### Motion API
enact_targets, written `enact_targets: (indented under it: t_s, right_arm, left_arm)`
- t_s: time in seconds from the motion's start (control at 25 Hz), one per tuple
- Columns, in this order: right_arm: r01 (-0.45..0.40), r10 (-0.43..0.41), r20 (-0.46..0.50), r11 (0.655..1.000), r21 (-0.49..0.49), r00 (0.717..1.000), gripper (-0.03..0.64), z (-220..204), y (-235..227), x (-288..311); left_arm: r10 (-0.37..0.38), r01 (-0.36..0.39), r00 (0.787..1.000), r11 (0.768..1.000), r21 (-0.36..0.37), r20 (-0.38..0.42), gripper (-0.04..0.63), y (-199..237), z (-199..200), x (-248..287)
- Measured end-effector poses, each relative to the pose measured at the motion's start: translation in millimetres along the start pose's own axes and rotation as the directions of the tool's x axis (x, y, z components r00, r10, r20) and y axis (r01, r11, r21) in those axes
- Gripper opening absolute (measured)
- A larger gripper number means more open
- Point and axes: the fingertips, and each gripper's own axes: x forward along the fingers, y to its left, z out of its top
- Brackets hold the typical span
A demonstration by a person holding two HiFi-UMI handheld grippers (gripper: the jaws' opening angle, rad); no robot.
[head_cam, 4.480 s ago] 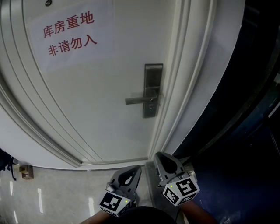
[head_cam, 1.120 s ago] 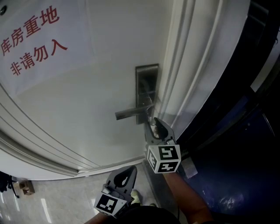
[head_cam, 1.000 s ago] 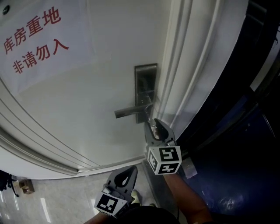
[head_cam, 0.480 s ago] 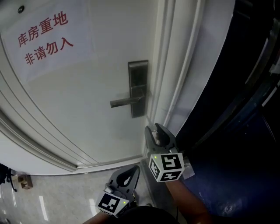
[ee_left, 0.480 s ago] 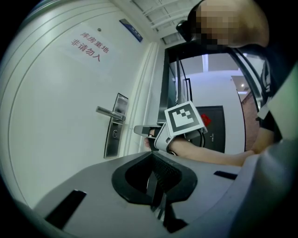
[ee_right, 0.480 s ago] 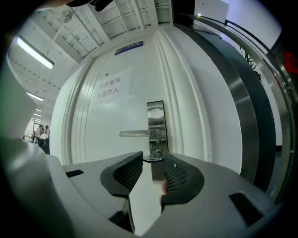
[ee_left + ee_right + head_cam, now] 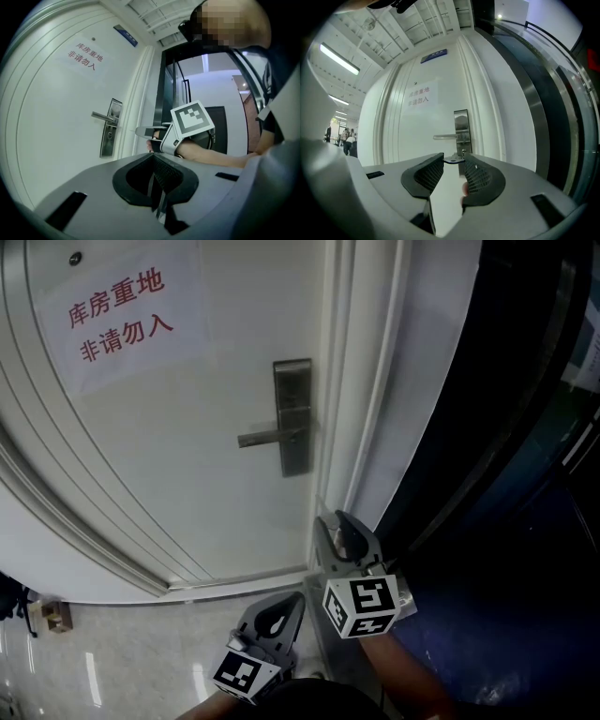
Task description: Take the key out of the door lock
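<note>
Key place: the key [image 7: 454, 159] sits at the tips of the right gripper [image 7: 337, 529], in the middle of the right gripper view and below the lock plate [image 7: 293, 415], apart from it.
Key axis: it lies flat, its long axis running roughly left to right across the frame from one jaw tip to the other. Which end is the blade is too small to tell.
Right jaws: grasping the key.
Left jaws: clenched on nothing; the left gripper [image 7: 286, 607] hangs low at the bottom of the head view.
Change: a second ago the right gripper was up against the lock plate, under the lever handle [image 7: 267, 438]. Now it is lower and well apart from it.
Count: one key, one lock plate, one lever handle, two grippers, one door [image 7: 187, 484].
</note>
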Motion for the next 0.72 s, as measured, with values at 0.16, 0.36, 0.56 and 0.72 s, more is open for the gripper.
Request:
enact_targets:
  t_s: [0.16, 0.36, 0.56, 0.72]
  right_arm:
    - [-0.007, 0.007, 0.000, 1.000, 0.001, 1.000, 0.140, 0.7, 4.1, -20.9]
    - [-0.010, 0.010, 0.008, 1.000, 0.005, 1.000, 0.140, 1.7, 5.7, -42.7]
    - [-0.020, 0.020, 0.016, 1.000, 0.000, 1.000, 0.140, 4.6, 8.1, -57.0]
    - [-0.028, 0.028, 0.020, 1.000, -0.003, 0.999, 0.140, 7.7, 11.6, -63.7]
  left_arm:
    - [0.006, -0.006, 1.000, 1.000, 0.007, 0.007, 0.003, -13.4, -0.2, -7.5]
    - [0.008, -0.008, 1.000, 1.000, 0.014, 0.010, 0.003, -28.9, -1.6, -13.6]
    - [0.013, -0.013, 1.000, 1.000, 0.019, 0.016, 0.003, -41.1, -2.7, -16.8]
    - [0.015, -0.016, 1.000, 1.000, 0.027, 0.027, 0.003, -46.5, 0.5, -19.0]
